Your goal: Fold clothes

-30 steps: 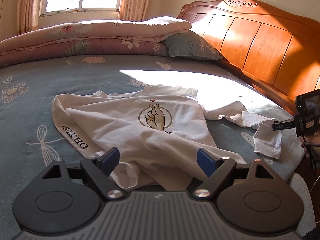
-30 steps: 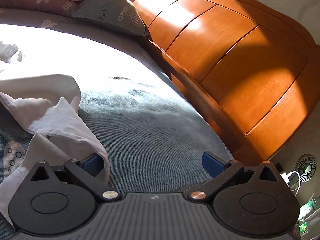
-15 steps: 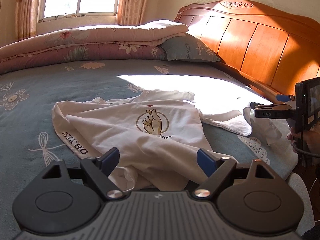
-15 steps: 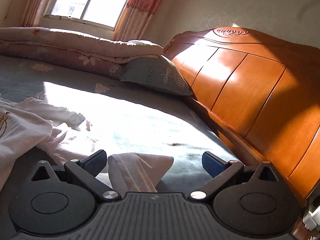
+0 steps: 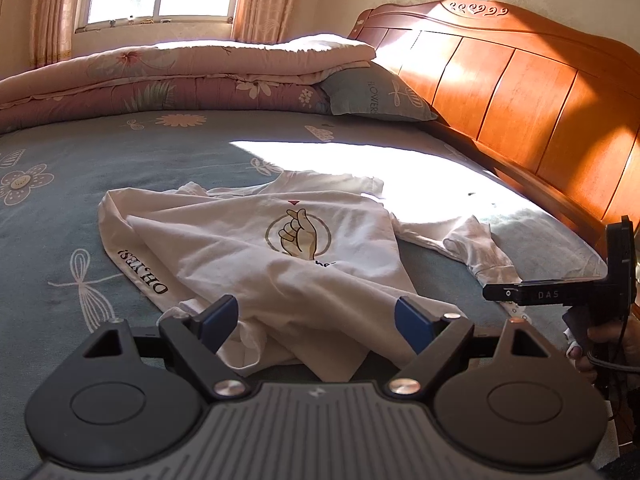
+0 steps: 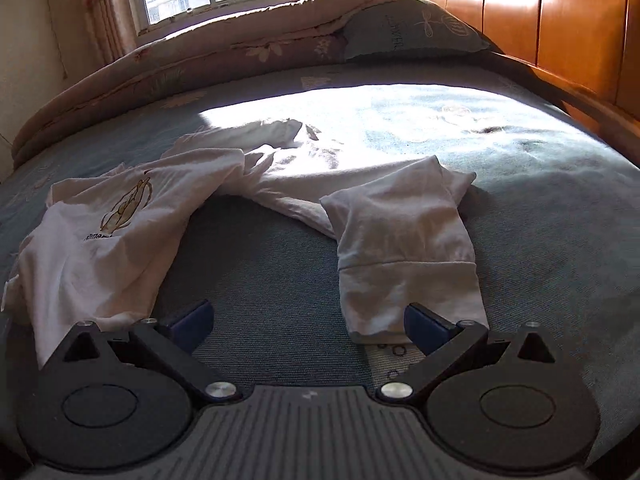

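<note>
Sleeve dropped flat — right claw spread, empty, cuff beside its finger

White shirt with hand print, blue floral sheet

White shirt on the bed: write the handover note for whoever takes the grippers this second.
Left gripper: open, empty, low over the near hem of the white shirt.
Right gripper: open, empty; the cuff of the long sleeve lies just ahead of its right finger, not gripped.
Shirt: crumpled on the blue bedsheet, print side up, body bunched, that sleeve stretched out toward the headboard side.
Done: nothing folded yet.
Left: flatten the body, bring both sleeves in, fold. The other sleeve looks tucked by the "OH YES!" edge; check it.
</note>
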{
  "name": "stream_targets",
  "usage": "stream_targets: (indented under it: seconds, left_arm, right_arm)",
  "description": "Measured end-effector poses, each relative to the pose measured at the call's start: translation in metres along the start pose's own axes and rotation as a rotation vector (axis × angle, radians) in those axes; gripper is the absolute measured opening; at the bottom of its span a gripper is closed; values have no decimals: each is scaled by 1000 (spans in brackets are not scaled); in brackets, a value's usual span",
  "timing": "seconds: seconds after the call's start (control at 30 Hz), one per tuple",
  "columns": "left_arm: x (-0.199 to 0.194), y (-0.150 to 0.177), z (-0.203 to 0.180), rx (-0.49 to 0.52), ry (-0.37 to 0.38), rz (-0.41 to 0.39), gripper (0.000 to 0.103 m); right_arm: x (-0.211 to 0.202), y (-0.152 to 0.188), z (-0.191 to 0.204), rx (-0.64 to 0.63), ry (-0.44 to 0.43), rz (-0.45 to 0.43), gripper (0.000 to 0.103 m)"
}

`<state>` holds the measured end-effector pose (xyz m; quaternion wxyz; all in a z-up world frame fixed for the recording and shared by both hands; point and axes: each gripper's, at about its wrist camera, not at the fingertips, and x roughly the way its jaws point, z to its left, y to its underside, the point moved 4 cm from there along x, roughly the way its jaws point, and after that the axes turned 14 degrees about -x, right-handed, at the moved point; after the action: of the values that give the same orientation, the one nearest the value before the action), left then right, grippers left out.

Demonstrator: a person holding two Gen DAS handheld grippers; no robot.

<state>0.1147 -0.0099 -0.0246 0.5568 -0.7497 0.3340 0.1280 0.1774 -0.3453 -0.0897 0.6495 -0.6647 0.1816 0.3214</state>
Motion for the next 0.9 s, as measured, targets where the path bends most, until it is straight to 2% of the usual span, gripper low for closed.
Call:
stream_targets:
  seconds: [0.13, 0.33, 0.53, 0.63, 0.9]
  left_arm:
    - [4, 2, -7, 11, 10, 12, 86]
    - [8, 5, -15, 23, 20, 29, 86]
    - [6, 7, -18, 28, 16, 32, 86]
    - [6, 7, -17, 25, 14, 30, 86]
    - [9, 7, -18, 11, 27, 37, 86]
  right_arm:
    - [-13, 20, -56, 280, -48, -28, 103]
    - [8, 15, -107, 499, -206, -81, 103]
    - [32, -1, -130, 632, -301, -79, 103]
    - [28, 4, -123, 643, -346, -46, 103]
    - [30, 4, -115, 653, -424, -47, 103]
